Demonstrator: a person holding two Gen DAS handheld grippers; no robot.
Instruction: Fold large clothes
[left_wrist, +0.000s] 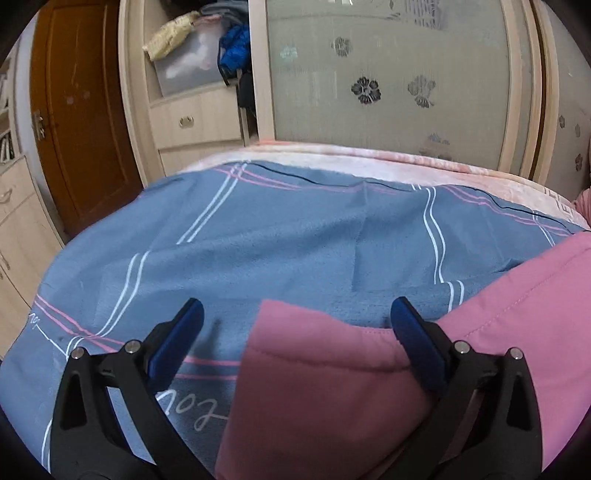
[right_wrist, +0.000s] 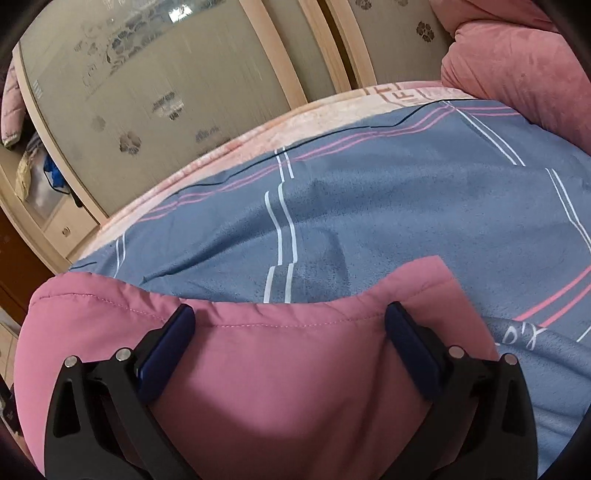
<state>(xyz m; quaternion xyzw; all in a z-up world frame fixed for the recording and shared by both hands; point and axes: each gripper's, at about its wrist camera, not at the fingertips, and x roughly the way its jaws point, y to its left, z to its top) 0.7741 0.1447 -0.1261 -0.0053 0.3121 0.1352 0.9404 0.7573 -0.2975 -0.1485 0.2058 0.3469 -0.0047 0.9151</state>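
A pink quilted garment (left_wrist: 317, 373) lies on a grey-blue bed cover (left_wrist: 280, 236) with pink and white stripes. In the left wrist view my left gripper (left_wrist: 295, 314) stands open over the garment's corner, its right finger at the fabric edge and its left finger over the bare cover. In the right wrist view the same pink garment (right_wrist: 280, 369) fills the lower frame. My right gripper (right_wrist: 290, 314) is open above its stitched hem, blue pads wide apart, nothing pinched between them.
A wardrobe with frosted flowered sliding doors (left_wrist: 388, 81) stands behind the bed. An open shelf (left_wrist: 199, 51) holds a plastic box and bundled clothes, above drawers. A brown door (left_wrist: 81, 110) is at left. A pink pillow (right_wrist: 517, 66) lies at the bed's far right.
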